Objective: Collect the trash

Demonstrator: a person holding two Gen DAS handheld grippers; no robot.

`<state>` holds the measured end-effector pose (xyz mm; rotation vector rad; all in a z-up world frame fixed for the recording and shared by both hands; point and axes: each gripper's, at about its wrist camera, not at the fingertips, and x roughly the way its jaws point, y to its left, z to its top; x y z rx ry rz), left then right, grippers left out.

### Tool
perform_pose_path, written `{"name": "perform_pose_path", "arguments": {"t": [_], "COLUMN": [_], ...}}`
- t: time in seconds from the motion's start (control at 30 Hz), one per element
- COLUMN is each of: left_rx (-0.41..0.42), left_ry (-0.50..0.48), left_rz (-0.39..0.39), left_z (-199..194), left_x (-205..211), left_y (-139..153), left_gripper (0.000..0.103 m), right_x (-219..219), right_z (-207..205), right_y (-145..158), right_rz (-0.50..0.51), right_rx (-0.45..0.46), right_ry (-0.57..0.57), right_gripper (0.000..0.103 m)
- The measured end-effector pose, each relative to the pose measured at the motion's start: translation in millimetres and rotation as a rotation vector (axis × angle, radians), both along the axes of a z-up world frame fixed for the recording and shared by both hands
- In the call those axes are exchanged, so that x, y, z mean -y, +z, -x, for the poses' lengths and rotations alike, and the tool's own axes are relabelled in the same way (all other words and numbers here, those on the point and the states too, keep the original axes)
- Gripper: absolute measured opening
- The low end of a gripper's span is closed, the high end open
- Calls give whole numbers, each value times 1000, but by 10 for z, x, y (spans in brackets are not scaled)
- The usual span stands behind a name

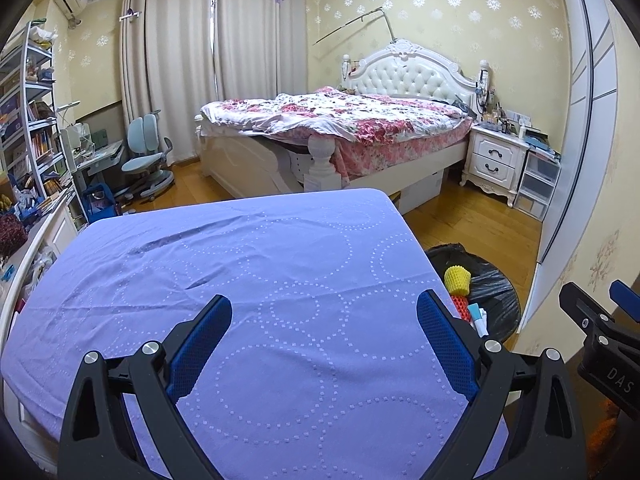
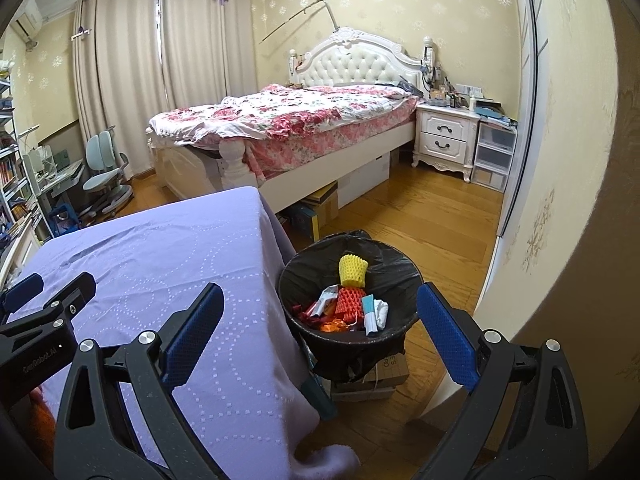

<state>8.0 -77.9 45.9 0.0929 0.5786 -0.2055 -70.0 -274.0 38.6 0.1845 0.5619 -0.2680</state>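
Evidently little remains to collect: the worktop [image 1: 248, 280], draped in a lilac cloth with dotted rings, shows no litter in either view. Left tongs [image 1: 324, 316] hover above the cloth, spread wide and holding nothing; right tongs [image 2: 320, 308] hang past the worktop's right edge, likewise wide apart and empty, framing the trash bin [image 2: 404, 280] at roughly 1 o'clock. The bin, lined with a black bag, stands on a cardboard box [image 2: 384, 376] beside the worktop. Inside lie a yellow foam fruit net [image 2: 353, 270], an orange-red foam net [image 2: 349, 300], crumpled wrappers [image 2: 320, 306] and a pale blue-and-white packet [image 2: 370, 312], heaped toward 6 o'clock. Risks, as judged: a careless sweep of the right tongs could nudge the bin off its box, spilling the contents; either tongs might snag the loose cloth overhang [image 2: 288, 320].
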Motion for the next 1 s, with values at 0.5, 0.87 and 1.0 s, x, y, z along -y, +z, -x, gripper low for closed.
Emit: {"name": "perform_pose_path", "arguments": {"t": [0.5,0.87,1.0], "left_rx": [1,1,-1], "left_ry": [0,0,0], "left_rz": [2,-1,2], "left_z": [21,19,22], "left_x": [1,-7,-8], "left_y": [-2,4,4], "left_gripper": [93,93,93], "right_x": [-39,-45,-27], "right_z": [49,67,55], "right_y": [-12,-28,-24], "right_rz": [-4,-4,-6], "right_rx": [-8,-9,-8], "right_ry": [5,3,3], "right_gripper": [95,95,95]}}
